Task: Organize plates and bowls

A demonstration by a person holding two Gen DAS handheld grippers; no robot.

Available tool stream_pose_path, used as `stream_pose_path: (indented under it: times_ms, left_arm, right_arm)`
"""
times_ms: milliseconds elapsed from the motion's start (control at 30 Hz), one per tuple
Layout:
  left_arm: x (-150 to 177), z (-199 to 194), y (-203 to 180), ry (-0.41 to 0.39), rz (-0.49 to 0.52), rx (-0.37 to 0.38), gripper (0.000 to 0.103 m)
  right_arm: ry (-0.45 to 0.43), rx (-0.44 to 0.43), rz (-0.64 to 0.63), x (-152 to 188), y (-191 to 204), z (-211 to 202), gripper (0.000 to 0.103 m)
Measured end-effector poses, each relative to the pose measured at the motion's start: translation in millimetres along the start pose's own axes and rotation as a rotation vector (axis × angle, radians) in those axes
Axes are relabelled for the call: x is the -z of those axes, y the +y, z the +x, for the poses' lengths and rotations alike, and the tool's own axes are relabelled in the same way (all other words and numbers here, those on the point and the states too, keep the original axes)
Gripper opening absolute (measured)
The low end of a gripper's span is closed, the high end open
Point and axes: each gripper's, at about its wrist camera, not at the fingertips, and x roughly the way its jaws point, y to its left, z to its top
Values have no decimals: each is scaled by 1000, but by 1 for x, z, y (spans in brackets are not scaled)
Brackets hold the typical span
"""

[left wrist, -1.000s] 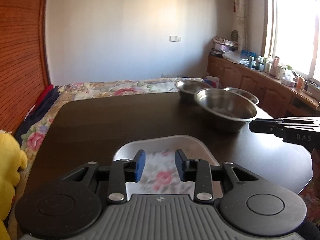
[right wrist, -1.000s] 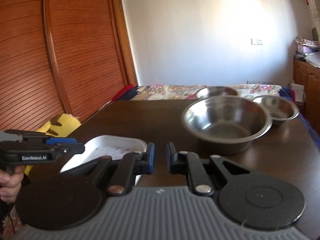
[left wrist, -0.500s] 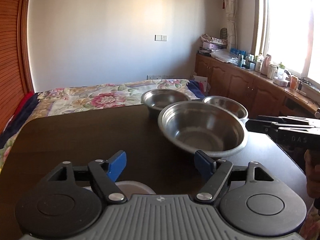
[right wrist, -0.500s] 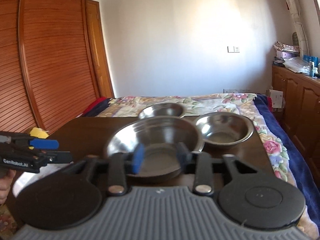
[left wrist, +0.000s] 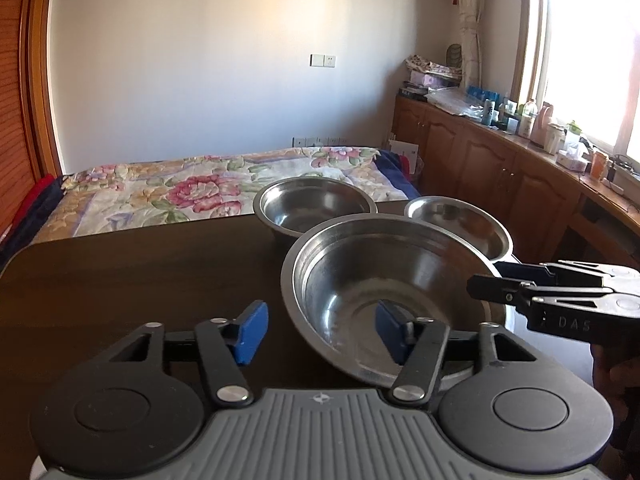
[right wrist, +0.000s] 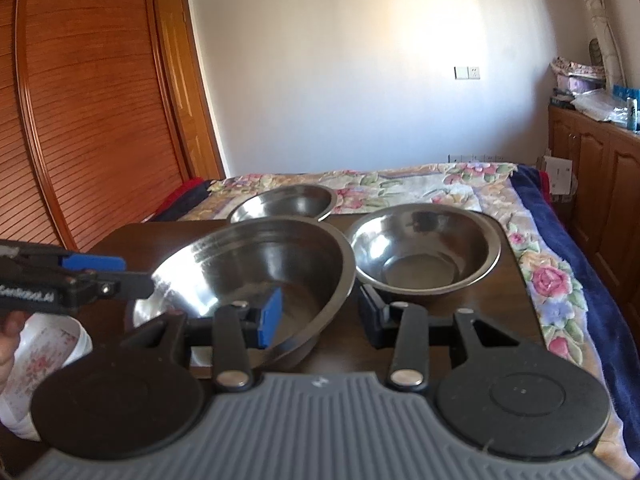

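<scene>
Left wrist view: your left claw [left wrist: 320,330] is closing around the big bowl's [left wrist: 384,276] rim; a weak pinch could drop it.

Floral bedspread [left wrist: 208,190] behind dark table [left wrist: 120,280] — wooden cabinets [left wrist: 500,176] under window, slatted wardrobe doors [right wrist: 80,100] left.

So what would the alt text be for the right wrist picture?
Three steel bowls sit on a dark table, the large bowl nearest, its right rim between the open jaws of the right claw. The left claw reaches in from the left above a floral plate.
</scene>
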Motion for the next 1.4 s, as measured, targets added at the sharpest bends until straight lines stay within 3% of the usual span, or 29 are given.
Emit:
stream_pose_path:
  times_ms: [133, 500, 600, 700, 800, 1400]
  left_arm:
    - [-1, 11, -1, 20, -10, -3, 50]
    - [-3, 23, 0, 46, -19, 7, 45]
    - [-3, 25, 2, 50, -21, 3, 37]
    - [-2, 25, 2, 53, -14, -1, 24]
    - [-1, 23, 4, 57, -14, -6, 23]
    - [12, -25, 1, 9, -3, 28, 24]
  right_arm:
    - [13, -10, 14, -1, -5, 6, 44]
    - [39, -41, 37, -3, -7, 16, 44]
    - [43, -46, 41, -3, -7, 18, 44]
    - [51, -40, 42, -3, -7, 20, 37]
    - [53, -33, 38, -2, -6, 20, 27]
    - [4, -29, 64, 4, 14, -17, 27]
